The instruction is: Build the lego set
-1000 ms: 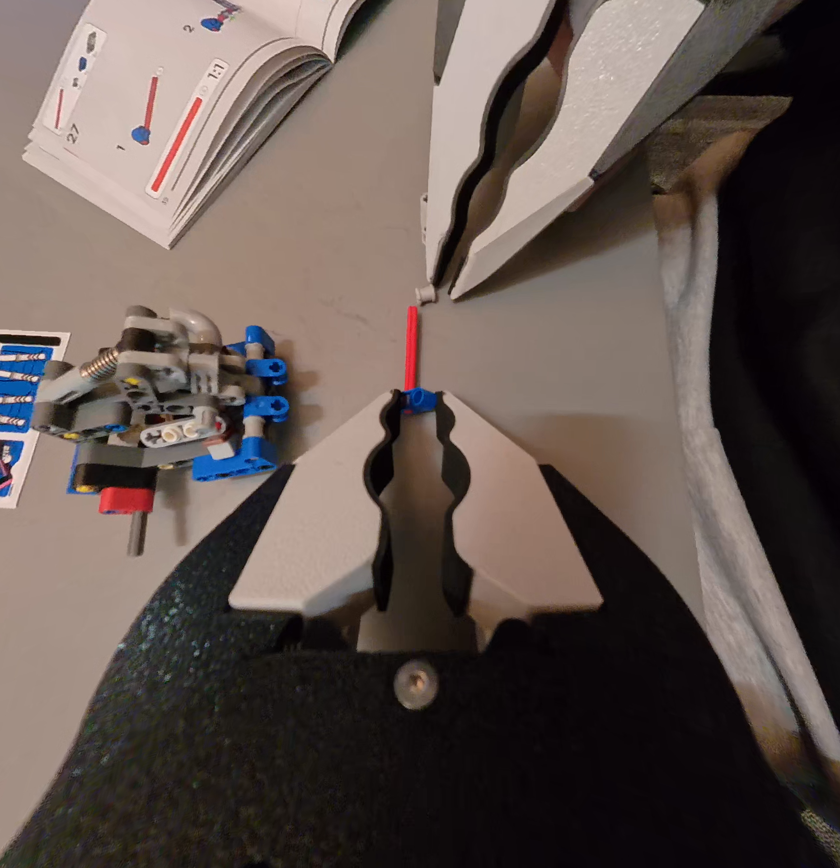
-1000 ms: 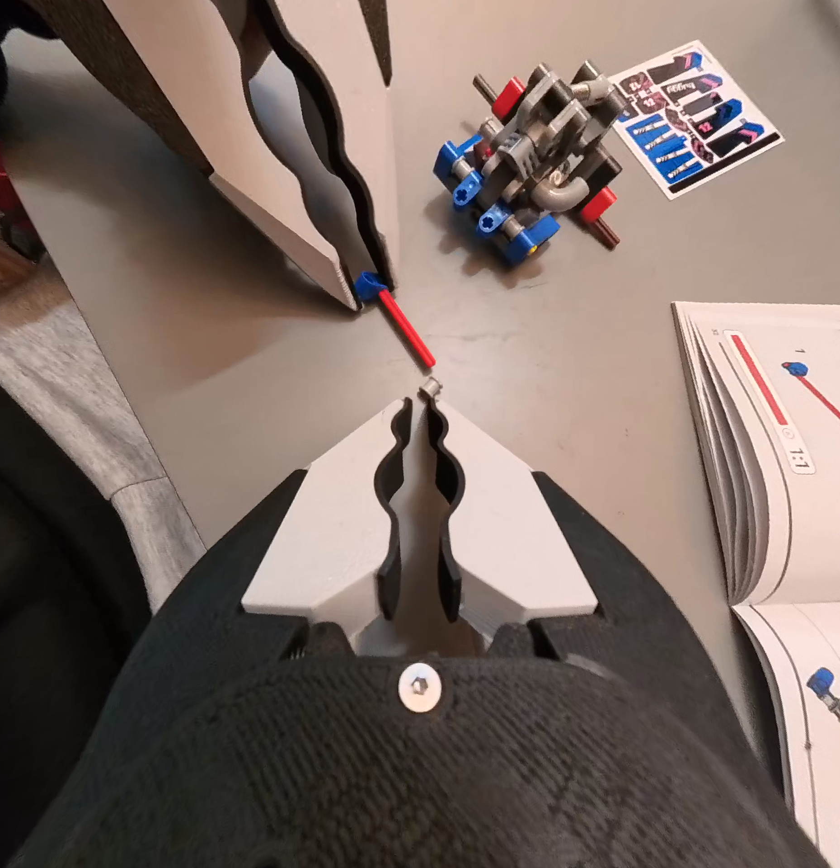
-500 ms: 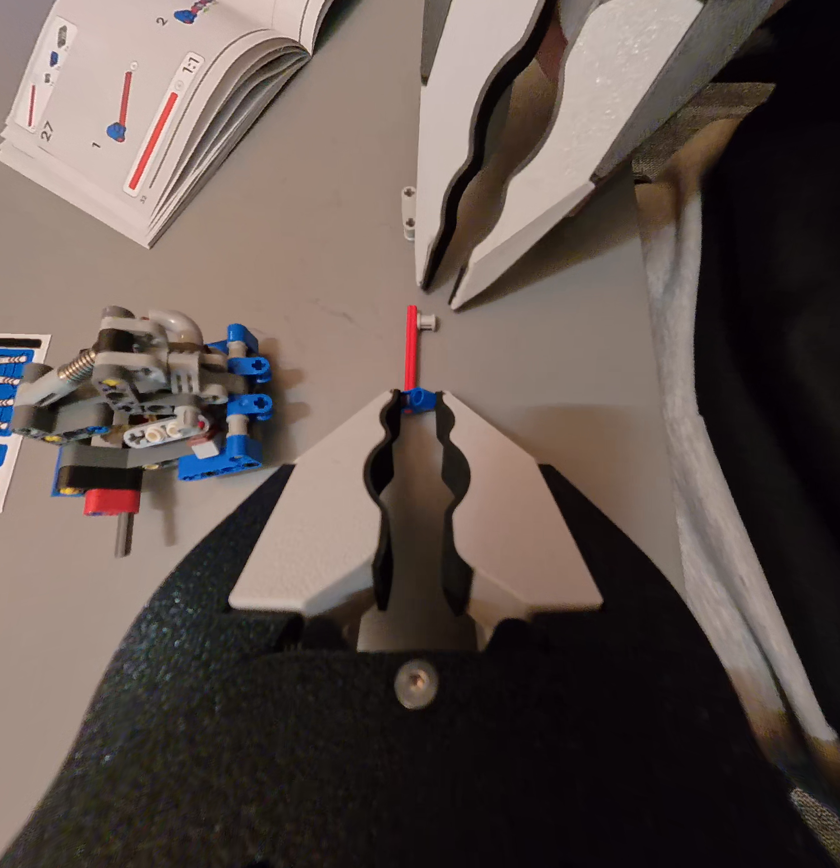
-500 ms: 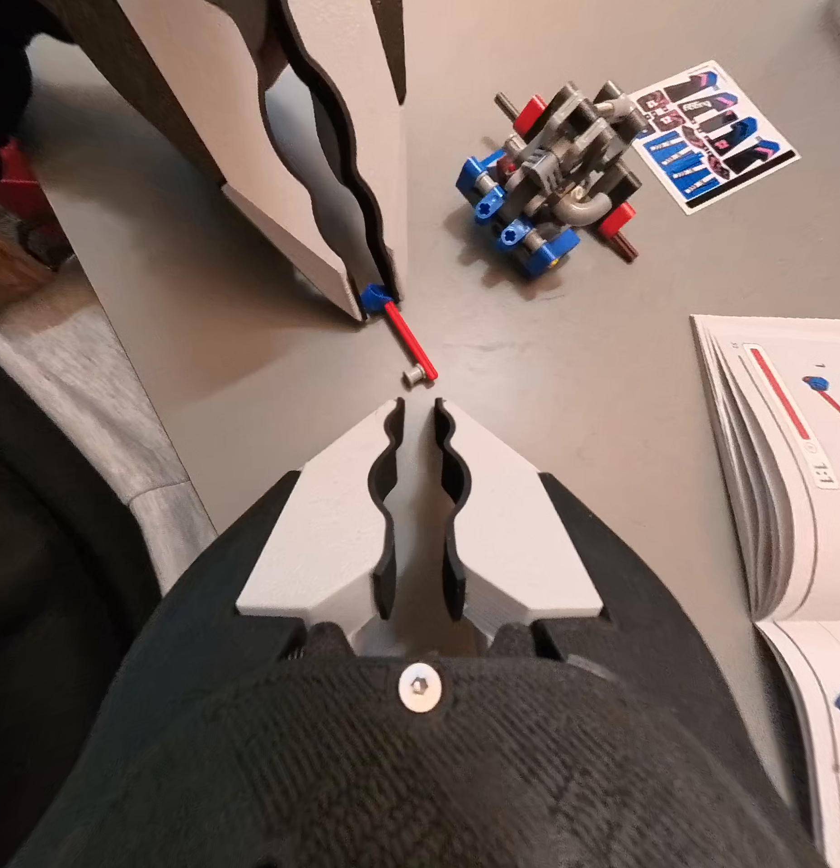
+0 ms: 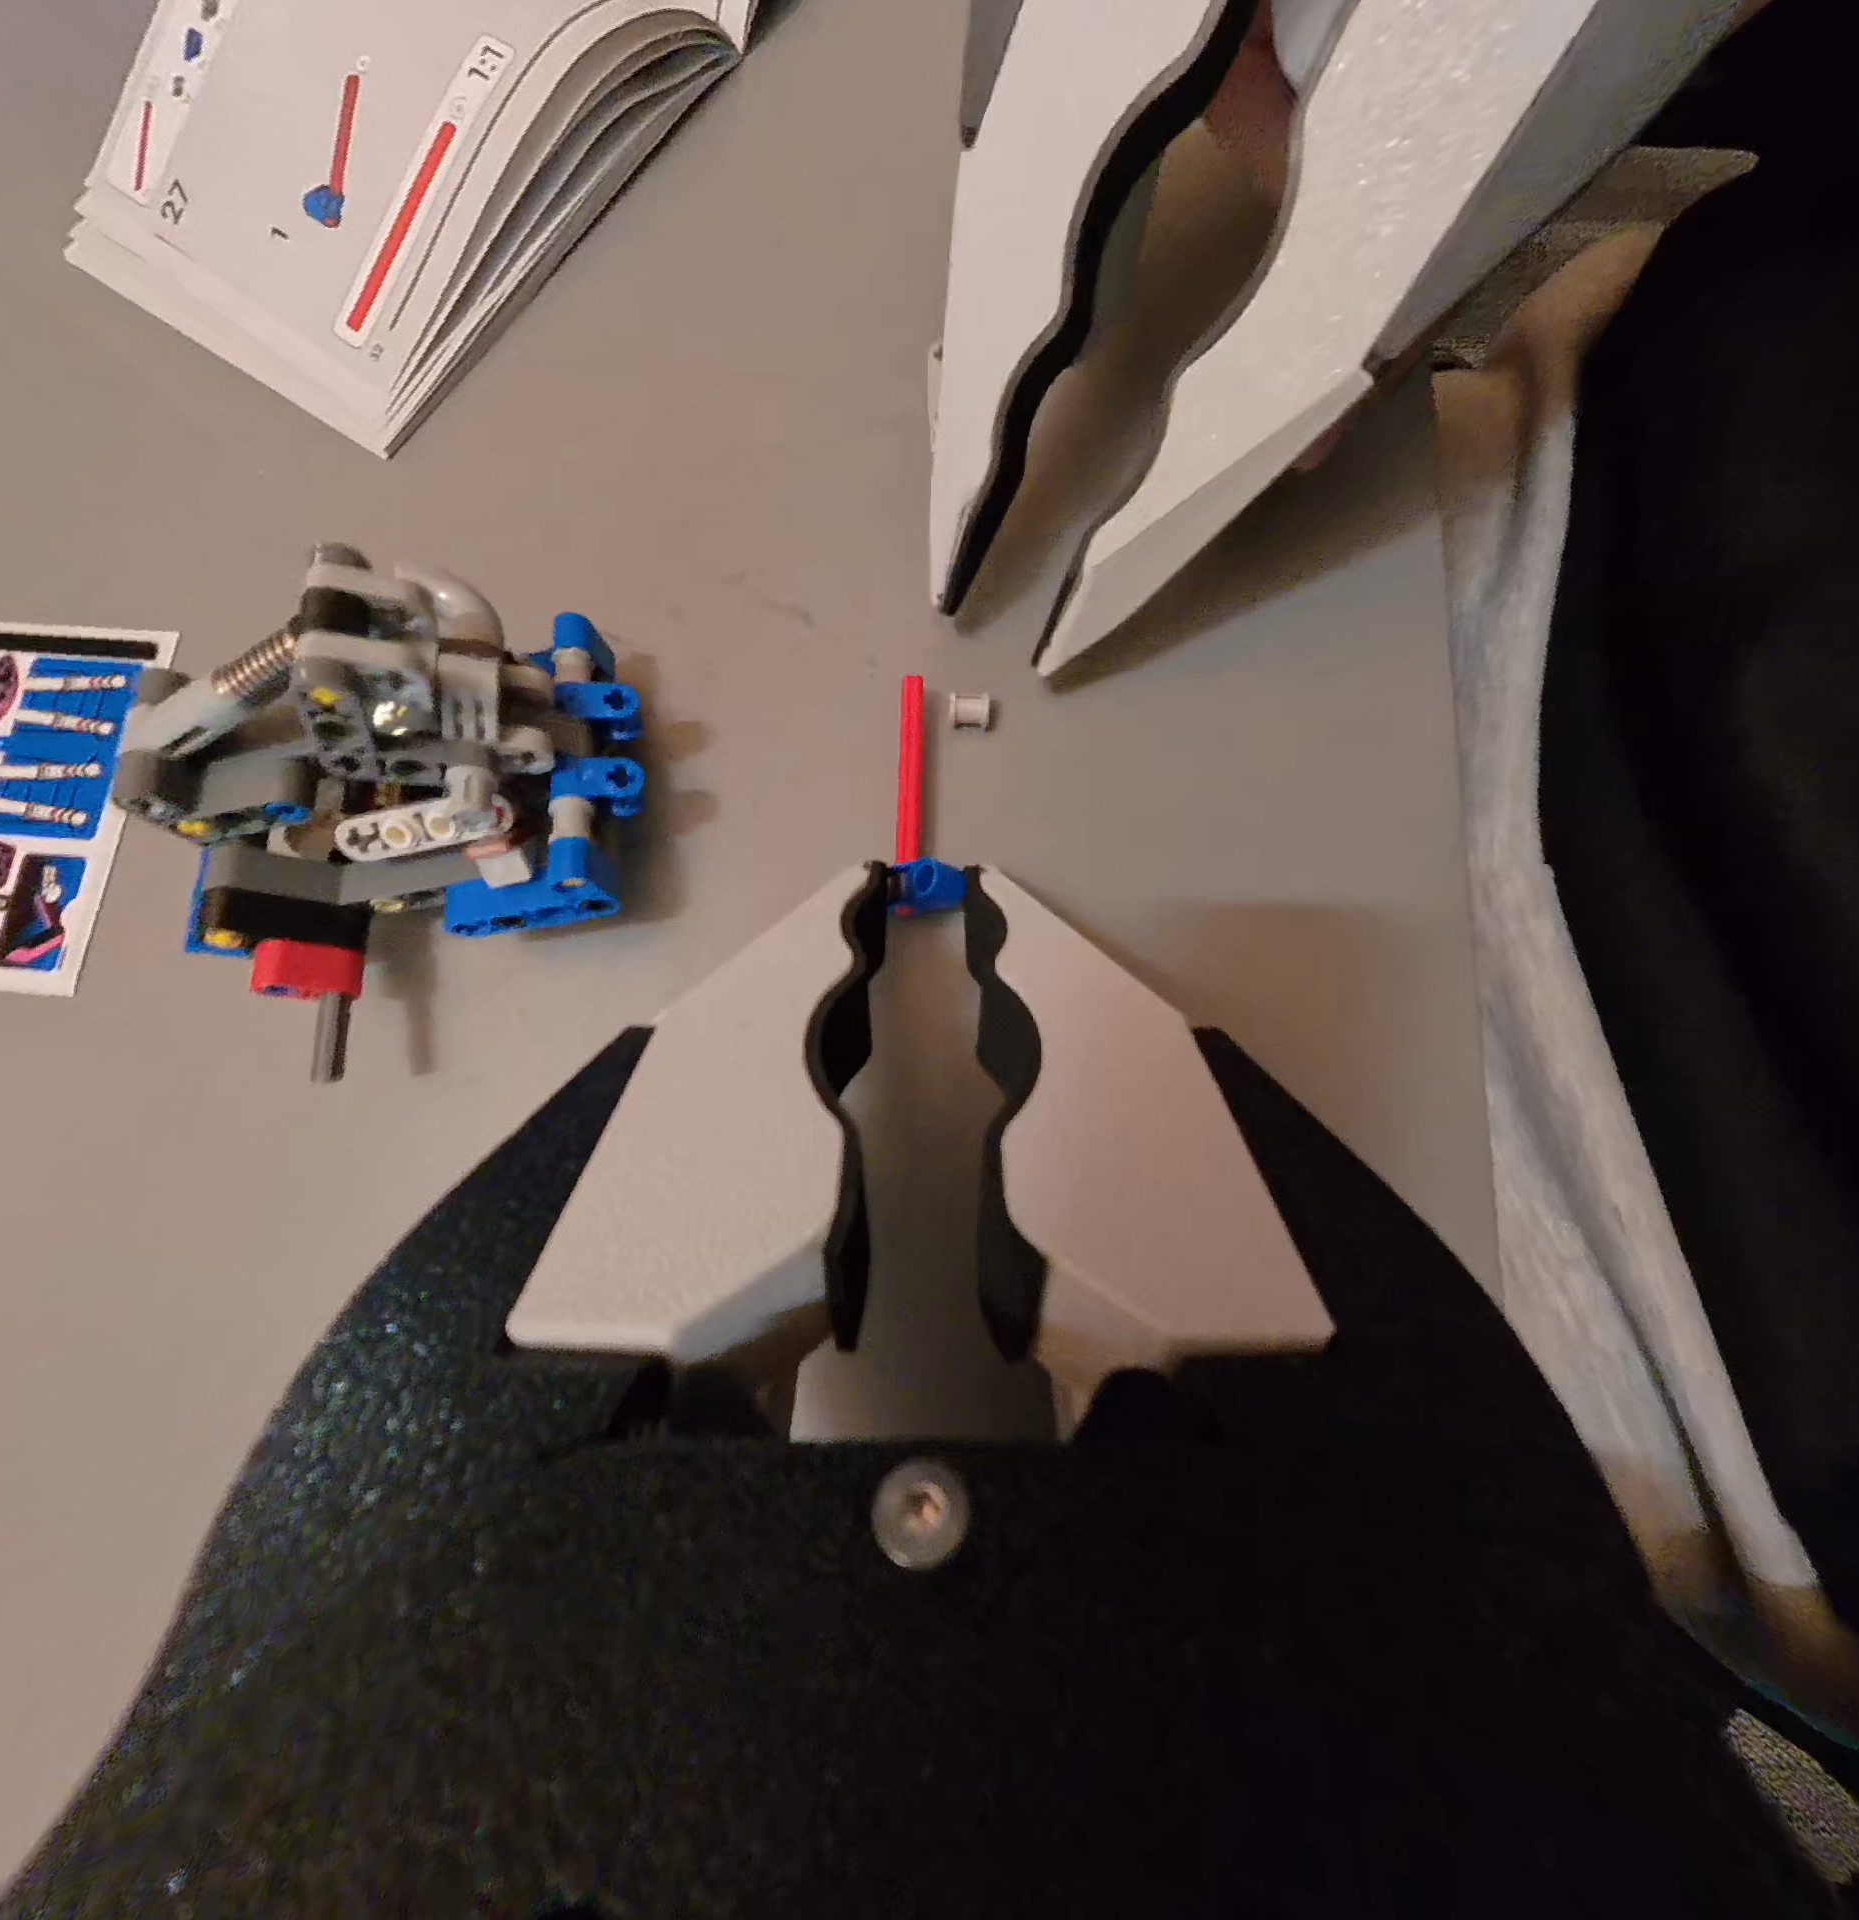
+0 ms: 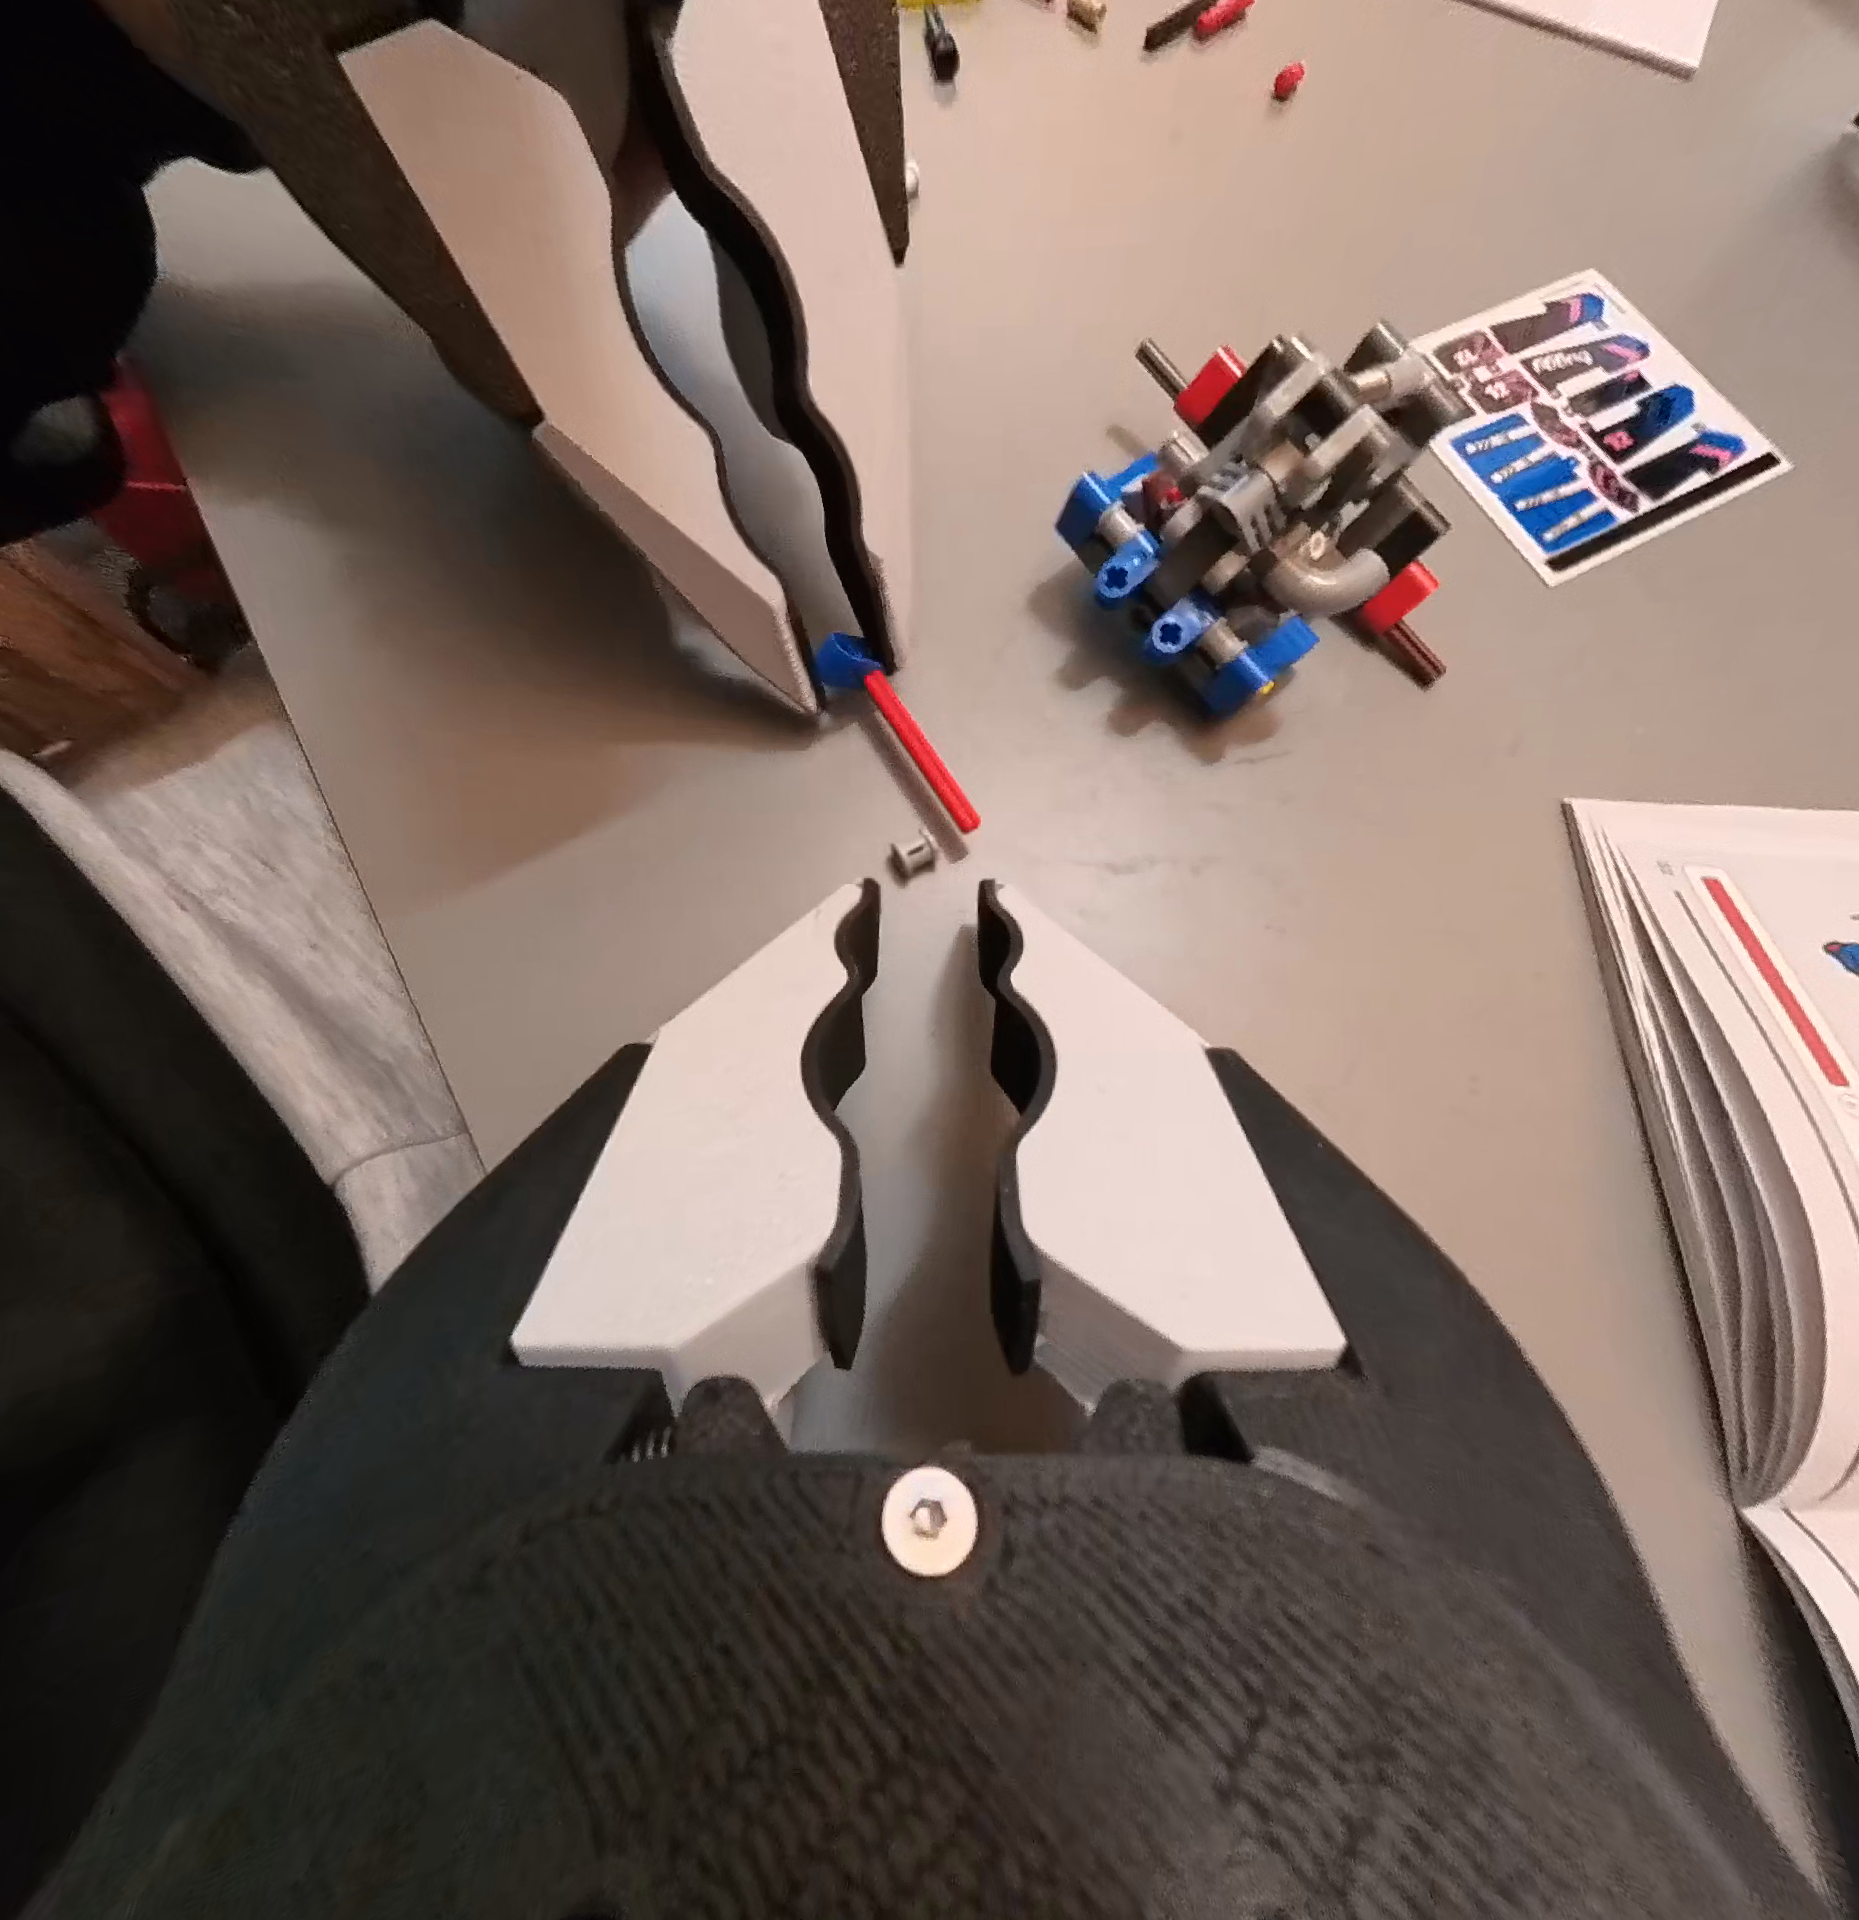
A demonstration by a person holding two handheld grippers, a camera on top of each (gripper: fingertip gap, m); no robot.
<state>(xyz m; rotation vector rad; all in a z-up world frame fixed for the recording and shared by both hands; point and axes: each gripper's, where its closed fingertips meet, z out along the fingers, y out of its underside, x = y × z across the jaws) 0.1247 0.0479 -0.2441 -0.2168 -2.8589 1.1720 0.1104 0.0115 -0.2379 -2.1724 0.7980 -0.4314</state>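
While the small blue plastic connector (image 5: 927,885) sits pinched between the tips of the left claw (image 5: 923,883), the thin red plastic axle (image 5: 910,764) plugged into it sticks straight out ahead, low over the plain grey bench (image 5: 696,499). So the left claw is clamped on that connector, nothing loose there. In the right wrist view you get the same blue piece (image 6: 840,659) and red axle (image 6: 920,765) from the other side, held by the left claw (image 6: 847,665) coming in from the upper left.

Just beside the free end of the axle lies a tiny light grey plastic bush (image 5: 971,711), on the bench and not touching the axle as far as I can see. The right claw (image 6: 927,891) has its fingers apart and nothing between them, and the bush (image 6: 913,856) sits right in front of its tips. From the left view that right claw (image 5: 998,634) comes down from the top, tips close to the bush.

Further out, the half-built grey, black and blue lego assembly (image 5: 385,790) with red end caps sits on the bench left of the axle, next to a blue, black and pink sticker sheet (image 5: 31,810). An open white instruction booklet (image 5: 385,197) lies beyond that. A few loose small pieces (image 6: 1205,21) are scattered at the far edge in the right view.
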